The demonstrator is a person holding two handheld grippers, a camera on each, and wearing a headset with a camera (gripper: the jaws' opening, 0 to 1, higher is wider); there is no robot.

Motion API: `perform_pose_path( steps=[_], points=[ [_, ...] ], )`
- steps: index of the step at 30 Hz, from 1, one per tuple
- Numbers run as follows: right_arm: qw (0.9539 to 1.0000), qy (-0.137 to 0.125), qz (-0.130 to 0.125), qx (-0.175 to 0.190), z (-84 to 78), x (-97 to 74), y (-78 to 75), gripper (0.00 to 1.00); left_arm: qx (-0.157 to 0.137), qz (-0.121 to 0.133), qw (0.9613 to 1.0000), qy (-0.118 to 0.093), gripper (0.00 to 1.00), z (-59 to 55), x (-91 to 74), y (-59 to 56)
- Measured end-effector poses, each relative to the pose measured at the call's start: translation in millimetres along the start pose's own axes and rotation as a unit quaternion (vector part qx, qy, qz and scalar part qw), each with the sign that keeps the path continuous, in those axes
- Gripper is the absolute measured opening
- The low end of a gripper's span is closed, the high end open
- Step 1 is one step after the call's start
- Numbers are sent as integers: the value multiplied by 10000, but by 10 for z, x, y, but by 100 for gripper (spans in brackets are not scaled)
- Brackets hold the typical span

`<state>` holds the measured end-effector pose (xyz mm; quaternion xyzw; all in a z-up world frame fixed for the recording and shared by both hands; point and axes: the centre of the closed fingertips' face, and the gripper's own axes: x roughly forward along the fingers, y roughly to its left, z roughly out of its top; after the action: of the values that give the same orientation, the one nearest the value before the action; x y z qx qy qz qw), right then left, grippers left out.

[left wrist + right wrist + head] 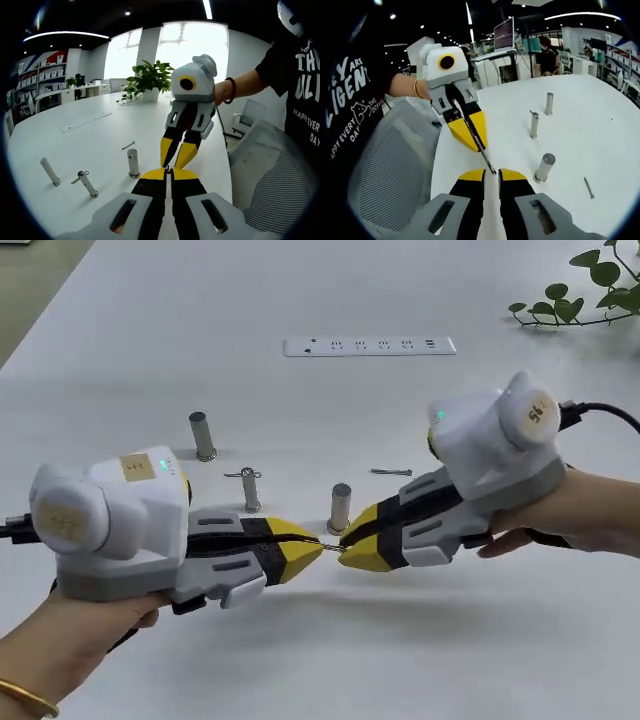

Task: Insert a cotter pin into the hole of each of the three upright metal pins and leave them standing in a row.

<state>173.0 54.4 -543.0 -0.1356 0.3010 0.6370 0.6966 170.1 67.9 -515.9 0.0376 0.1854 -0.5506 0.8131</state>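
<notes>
Clamping the held cotter pin [489, 163] between jaws closed fully together, the left gripper [170, 171] points its tips at the right gripper [491, 174]. The held cotter pin projects forward from the left jaws, and its free end lies at the narrow gap between the right jaws. The right jaws stand slightly apart and do not appear to grip anything. Both grippers meet tip to tip above the table [300, 640], each held in one hand.

Just beyond the meeting point, the nearest metal pin [341, 507] stands upright with no cotter pin in it. To its left, the middle metal pin [250, 495] stands upright with a fitted cotter pin [243, 475] through its top. Further left and back, the far metal pin [201, 435] stands upright and bare. A loose cotter pin [391, 472] lies flat on the table, behind and to the right of the nearest metal pin. A white power strip [370, 345] lies at the far side, well apart from the pins.
</notes>
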Motion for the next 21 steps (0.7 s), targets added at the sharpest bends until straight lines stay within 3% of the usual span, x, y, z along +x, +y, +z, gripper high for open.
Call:
perform_pose_path(
  steps=[6,10,21],
  points=[
    [9991,-259,184,276,54,-11,80,2,-53,-160,9997,-147,0,47,-9,-43],
    [9991,-300,232,211,74,-16,123,0,-166,-208,9993,-250,0,74,-22,-43],
    [9989,15,254,-391,32,-4,175,0,-237,-284,9993,-67,0,-21,-15,-60]
  ],
)
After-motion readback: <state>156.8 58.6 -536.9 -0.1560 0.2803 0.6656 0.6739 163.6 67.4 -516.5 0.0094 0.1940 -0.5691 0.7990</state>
